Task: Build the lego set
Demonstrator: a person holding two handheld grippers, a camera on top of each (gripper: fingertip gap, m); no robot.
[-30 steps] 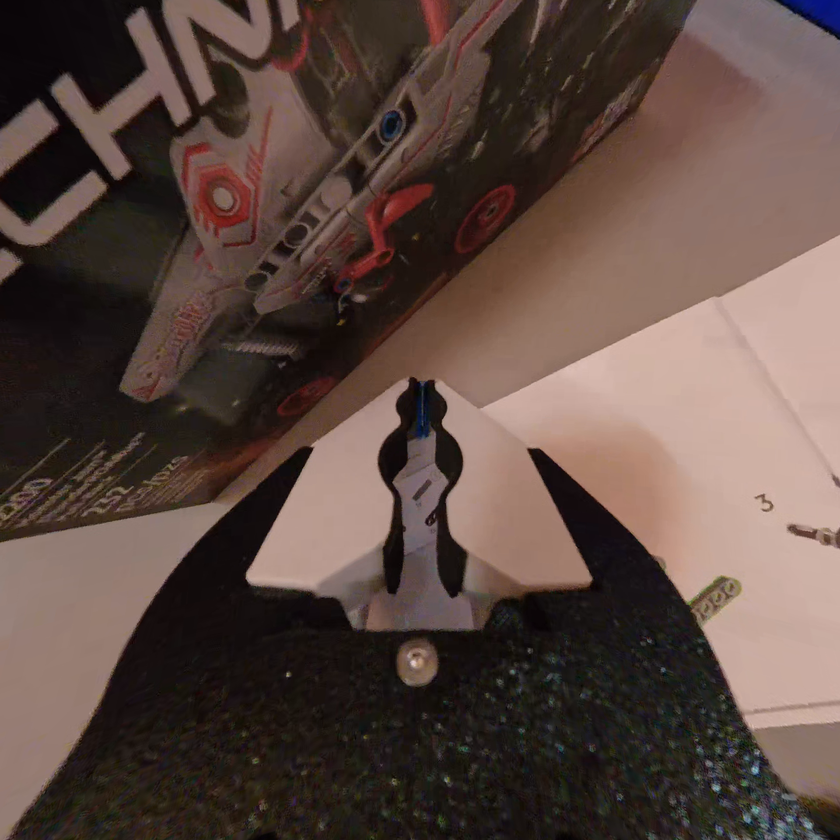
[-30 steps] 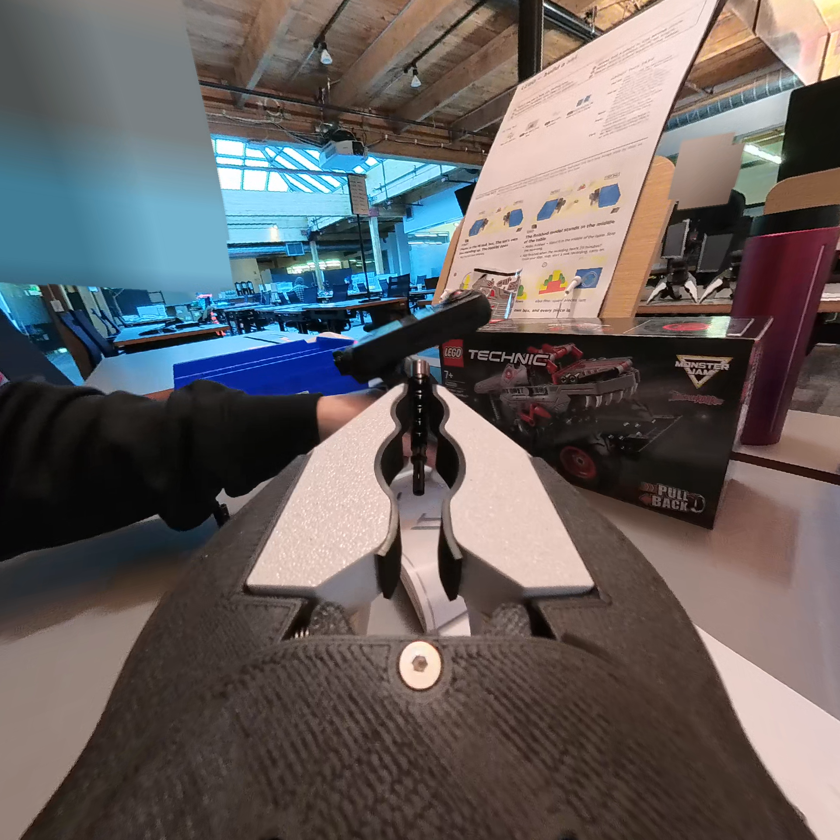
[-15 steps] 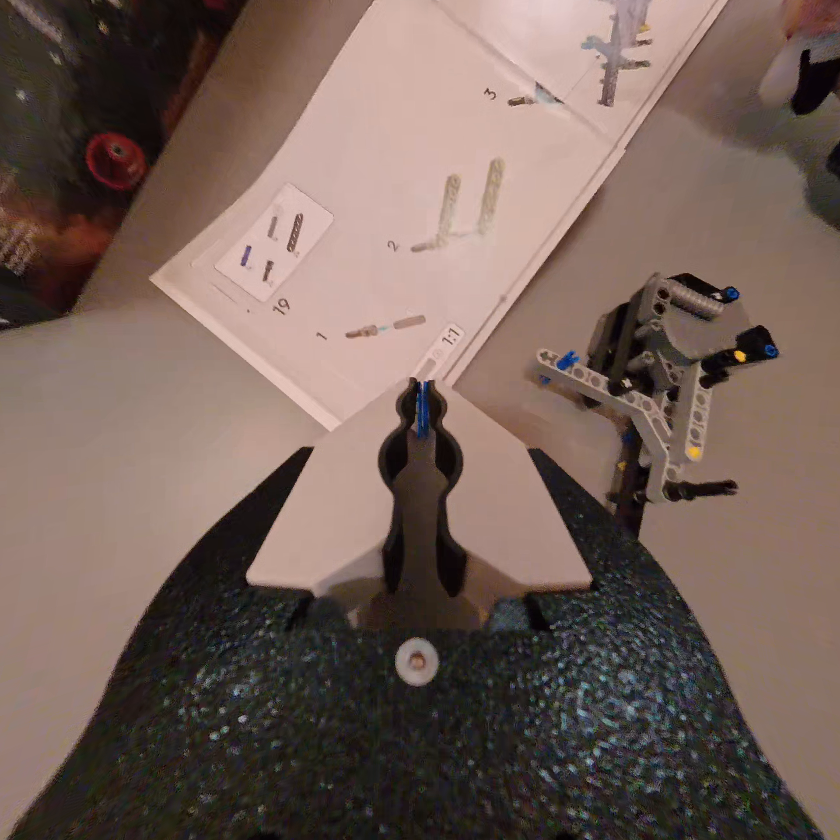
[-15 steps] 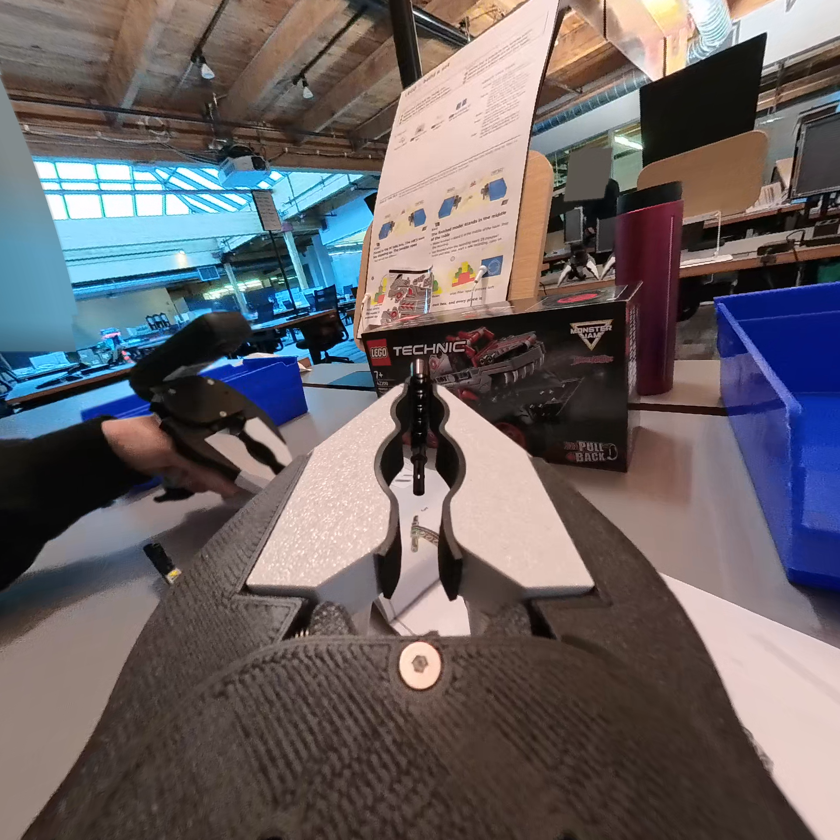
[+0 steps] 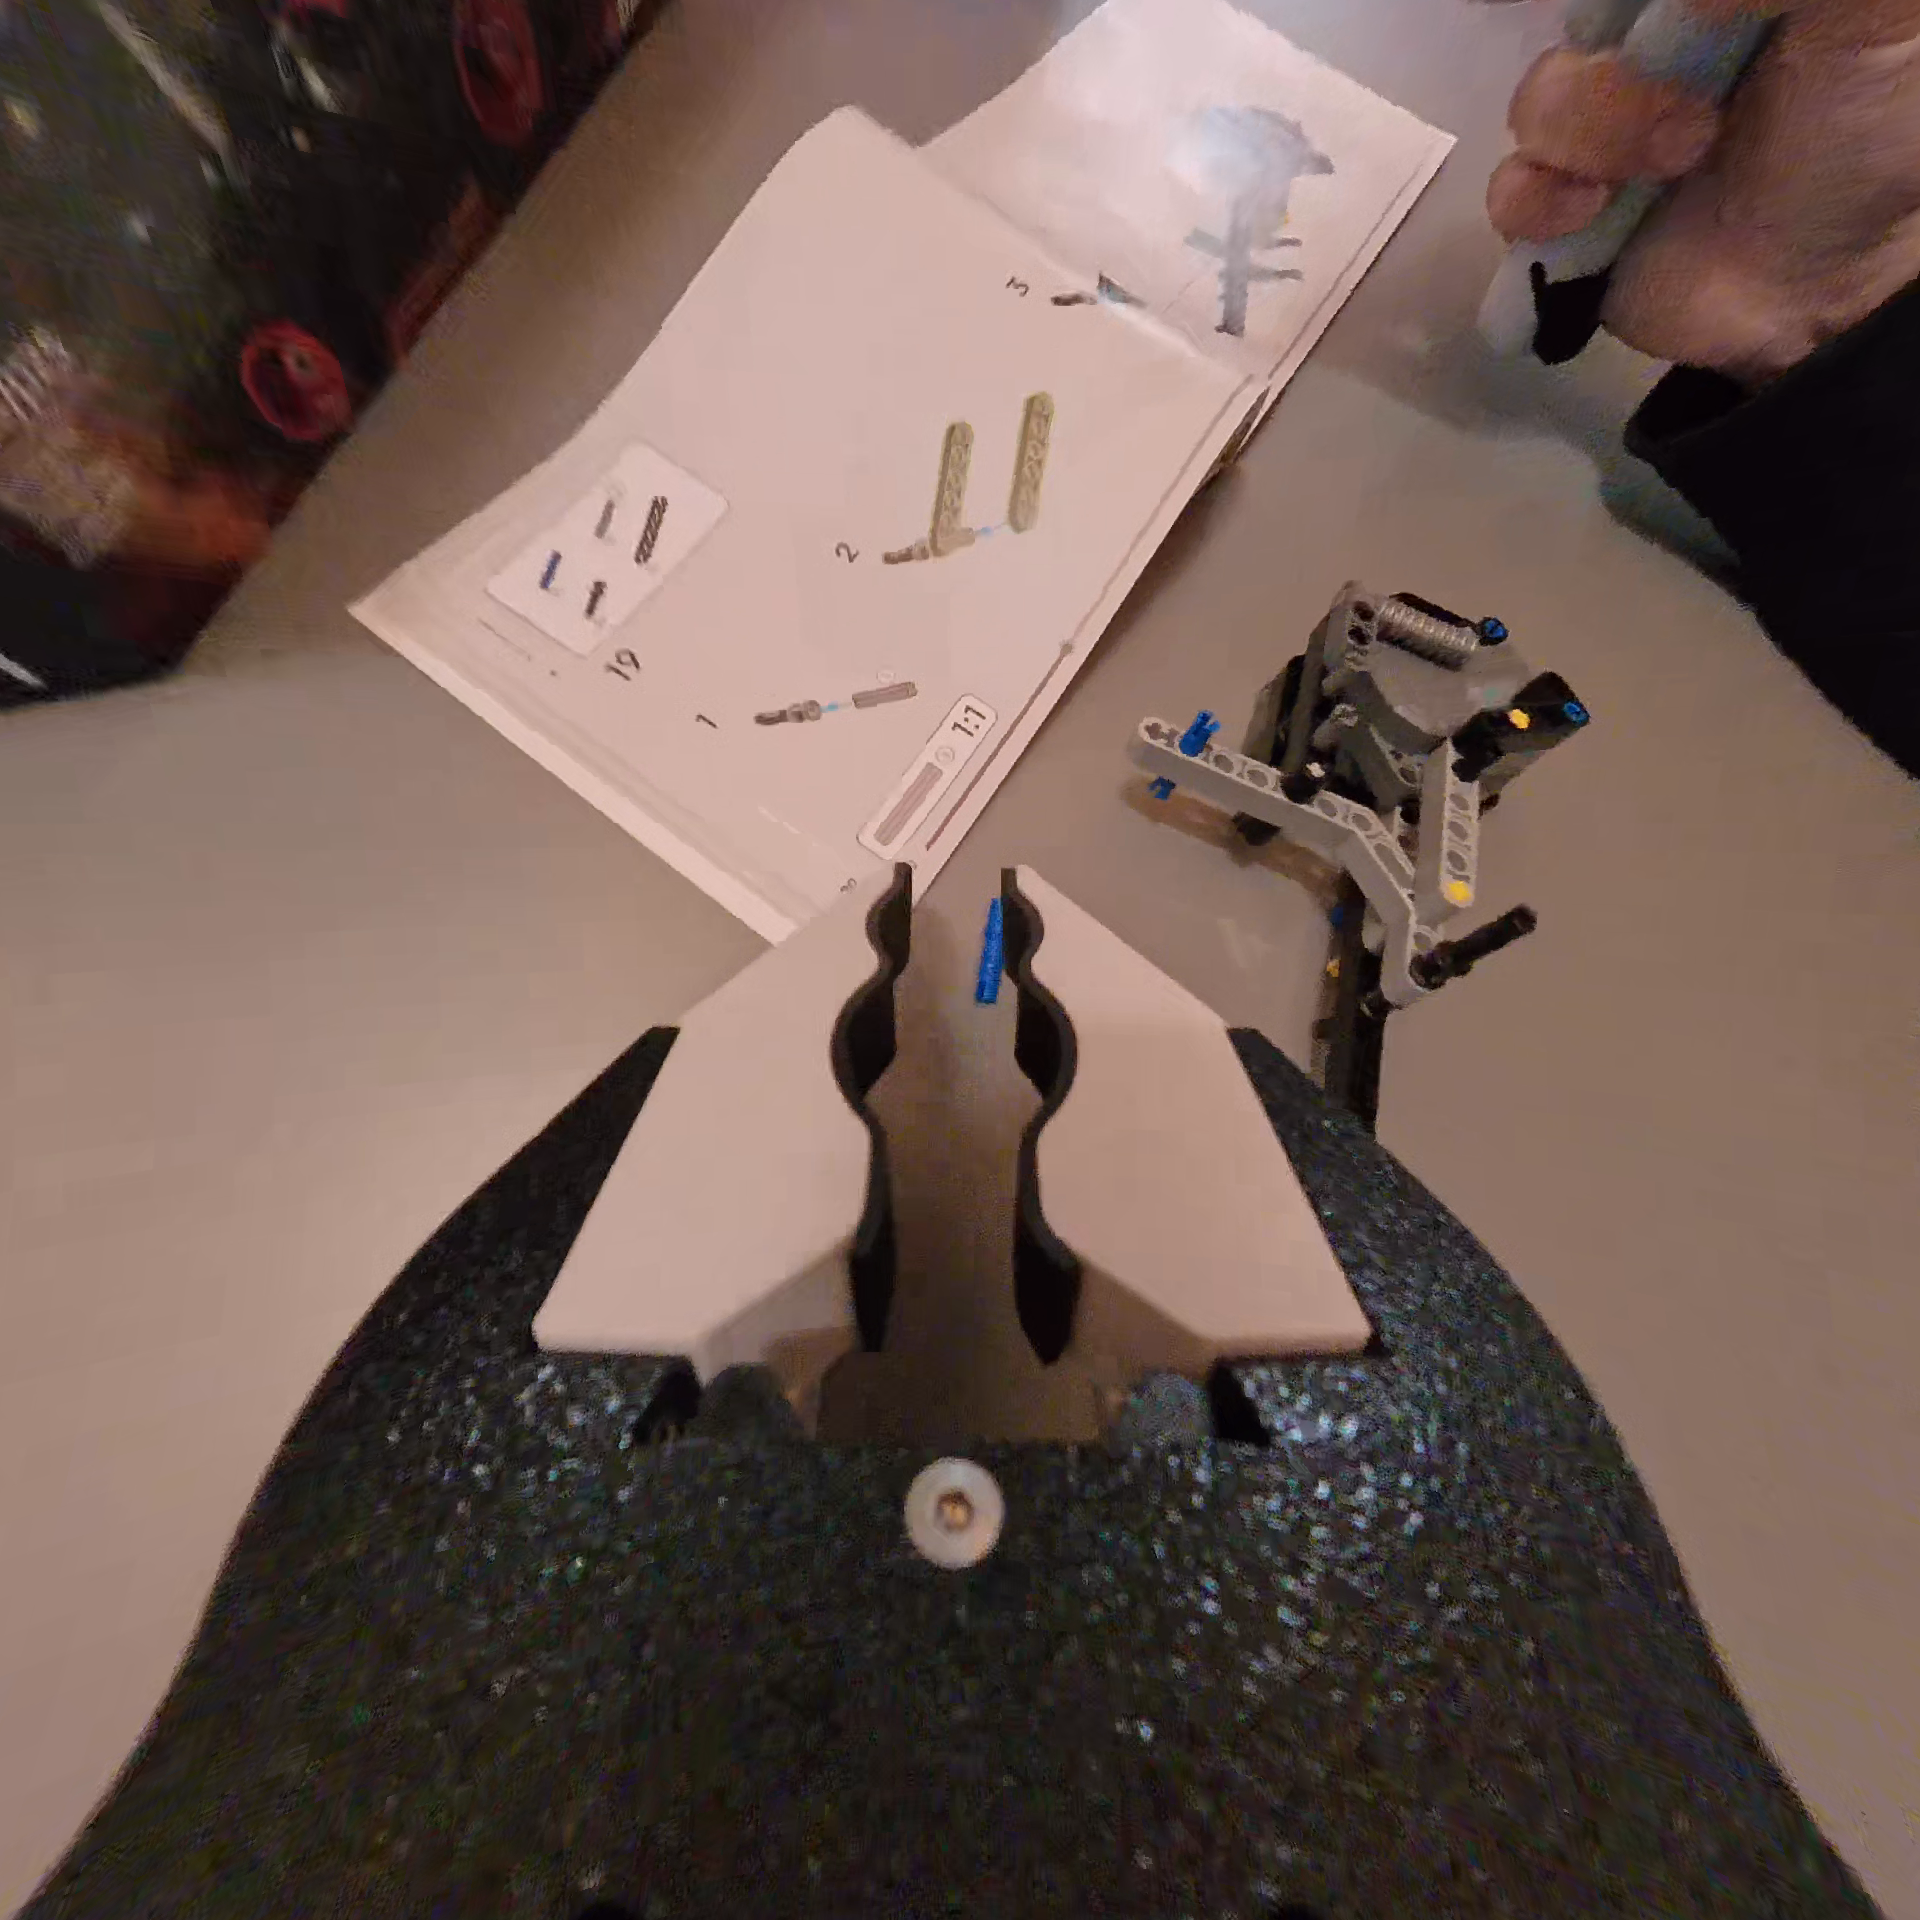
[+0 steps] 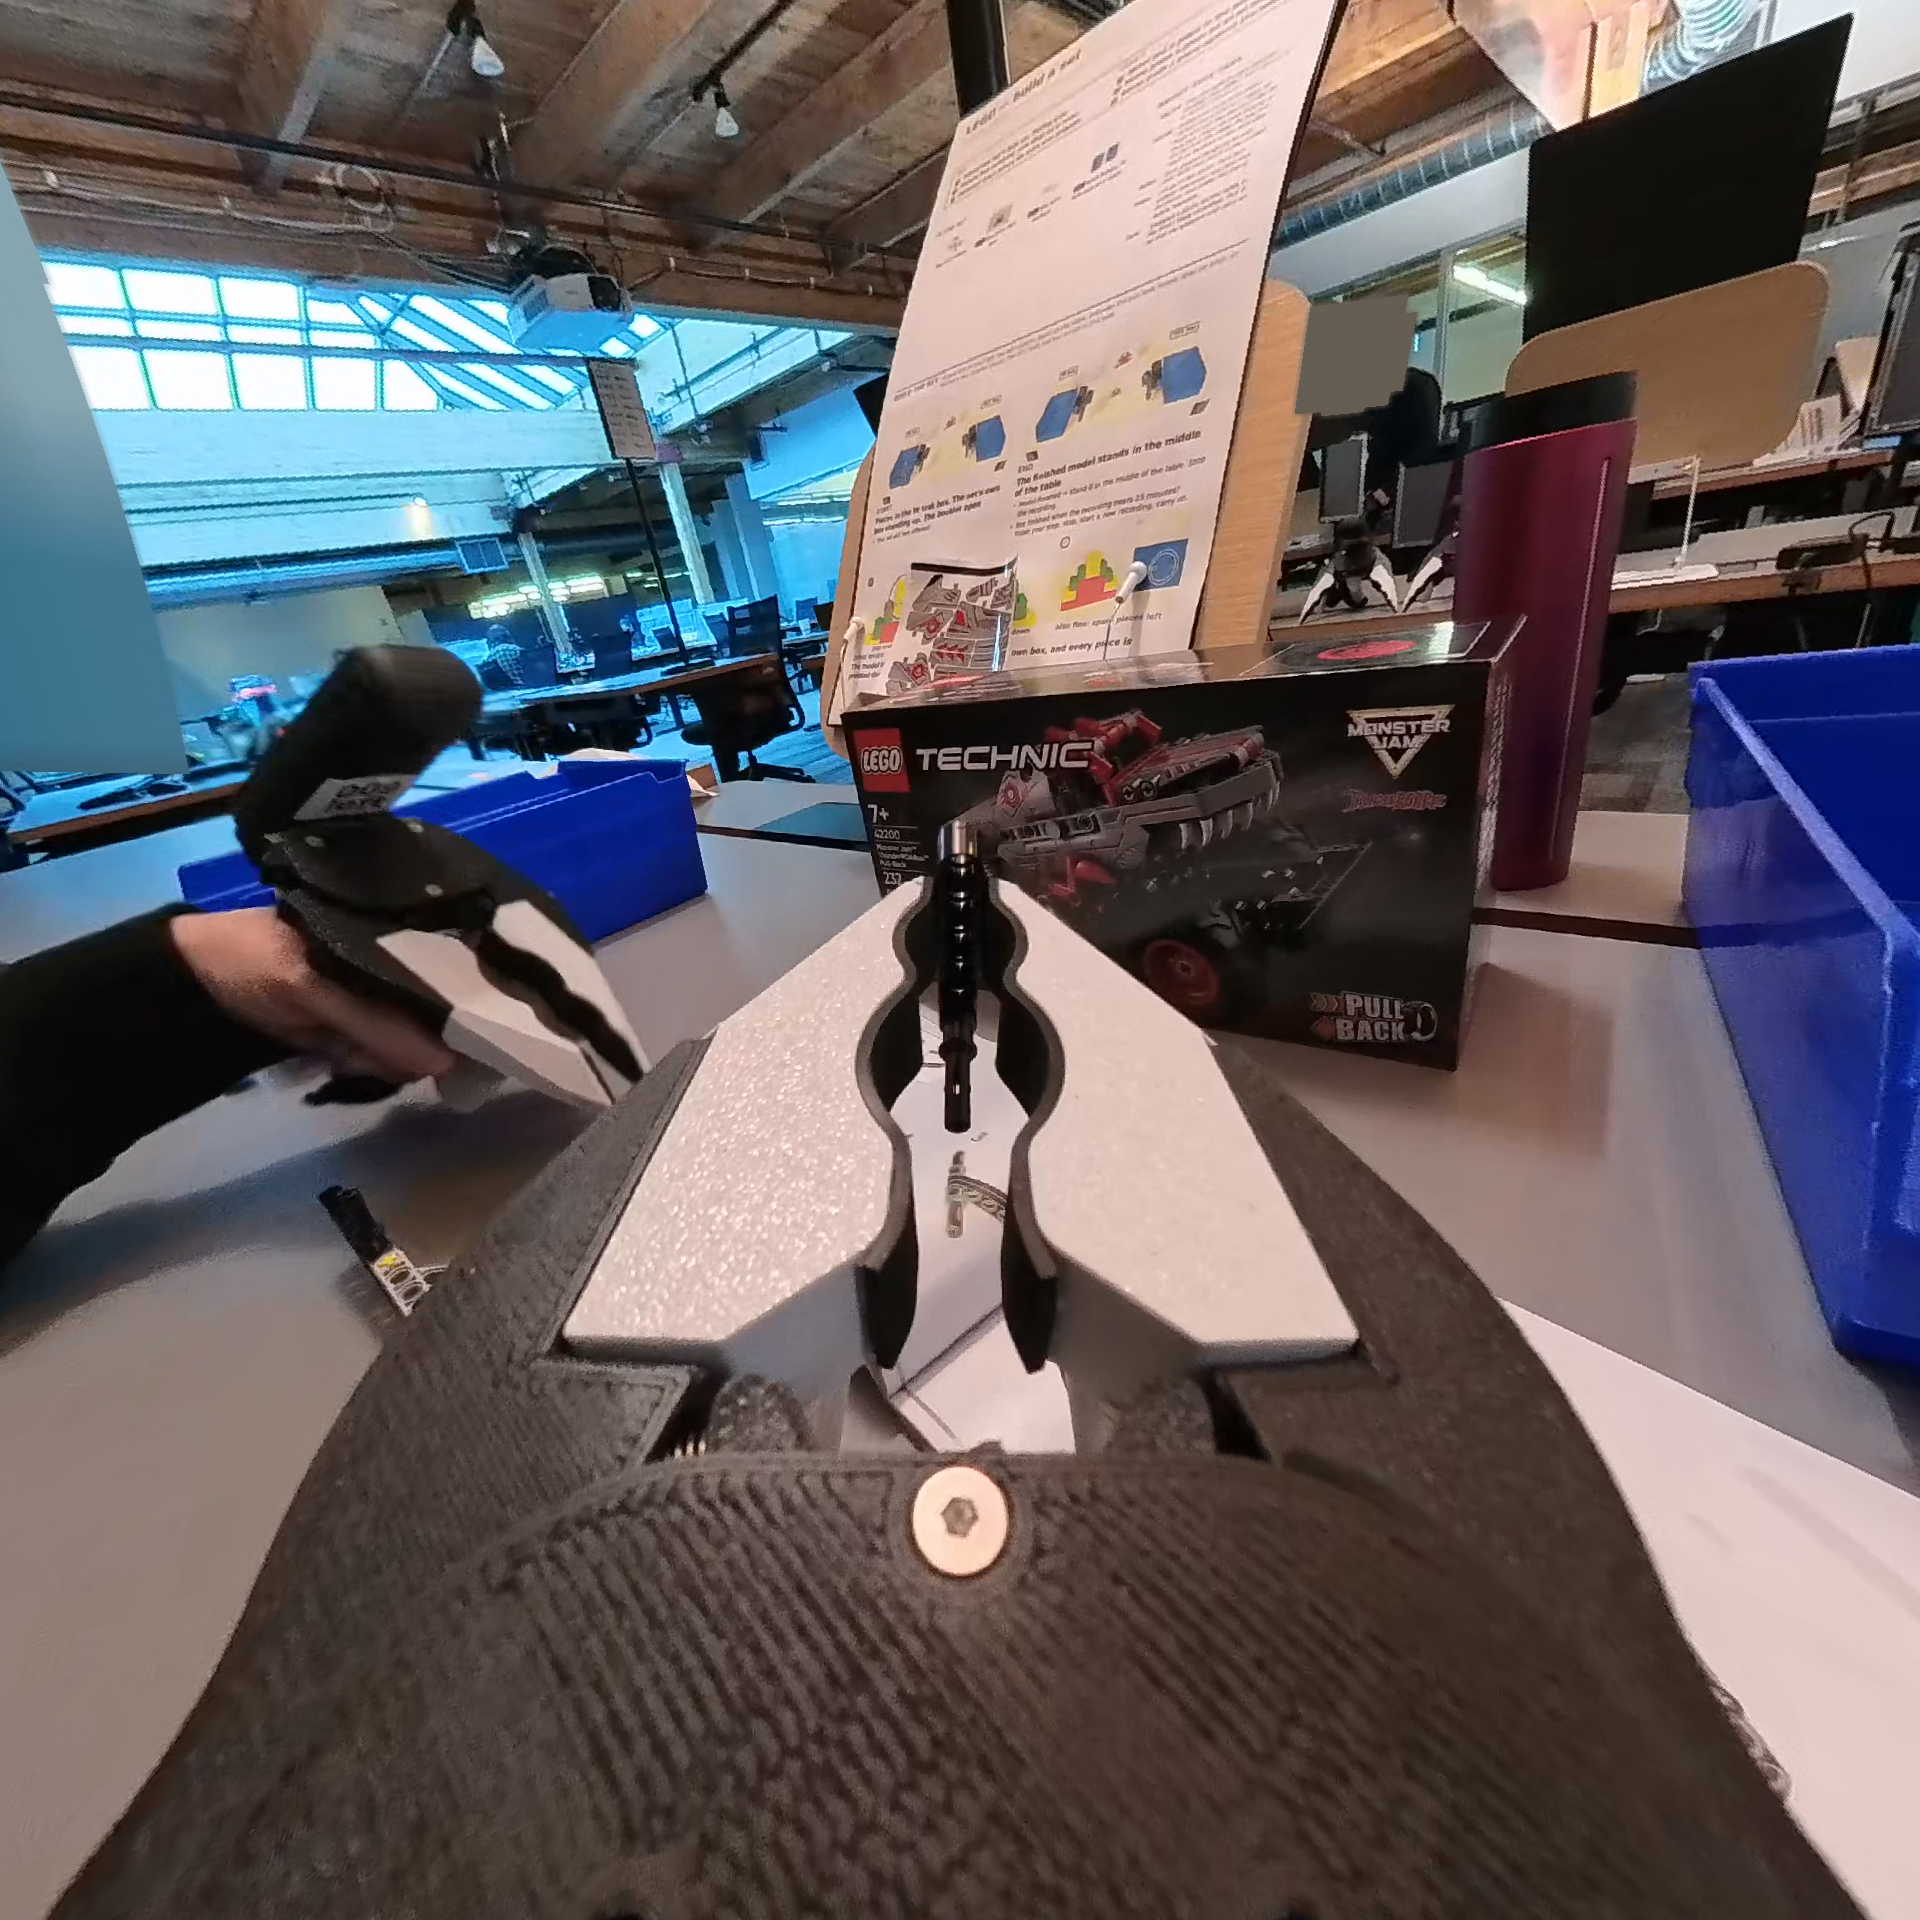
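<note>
My left gripper [image 5: 954, 883] now stands apart; the blue pin [image 5: 989, 951], pinched half a second ago, clings blurrily to its right finger. The half-built model [image 5: 1361, 800] sits at two o'clock. My right gripper [image 6: 958, 896] stays clamped on the black axle [image 6: 954, 987].

The left gripper [image 5: 954, 904] is held tilted downward, its jaws parted with a clear gap between them. The right gripper [image 6: 956, 914] is held roughly level, its jaws closed. The left hand [image 6: 312, 997], in a dark sleeve, is wrapped under its gripper.
</note>
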